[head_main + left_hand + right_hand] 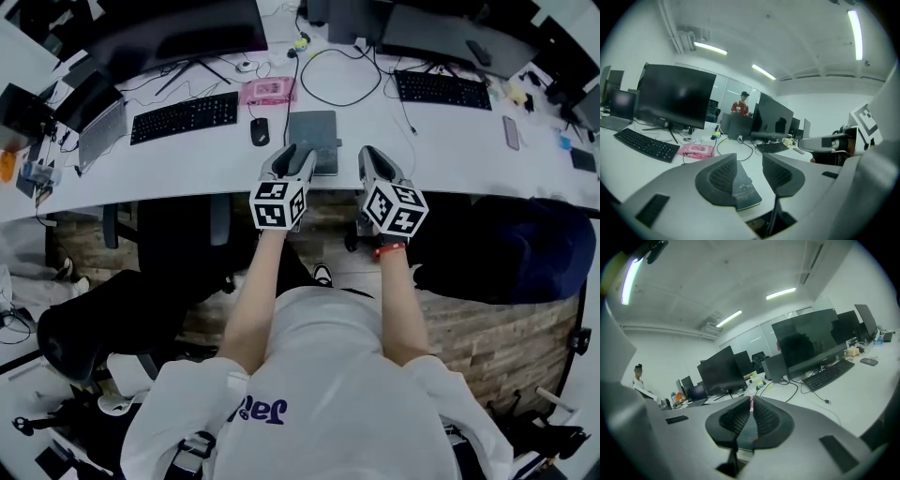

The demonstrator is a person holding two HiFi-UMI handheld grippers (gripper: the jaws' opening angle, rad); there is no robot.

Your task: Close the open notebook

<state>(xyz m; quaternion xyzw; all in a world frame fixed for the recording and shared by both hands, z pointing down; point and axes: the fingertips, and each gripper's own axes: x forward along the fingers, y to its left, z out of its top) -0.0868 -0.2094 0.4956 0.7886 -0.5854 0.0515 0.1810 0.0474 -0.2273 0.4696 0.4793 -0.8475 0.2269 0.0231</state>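
Notebook lies flat on the worktop, seemingly shut. It looks light and stiff-covered; pinch its free edge. Left gripper fingers apart, right gripper fingers nearly together, both empty.

Cool fluorescent ceiling strips light the office evenly, washing the white table bright and pale, with dim, soft shadow beneath its near edge. All three views bow hard at the edges, and both gripper views sit in dark round vignettes. The left tongs and right tongs loom soft-focus, and the far monitors are dark and glossy.
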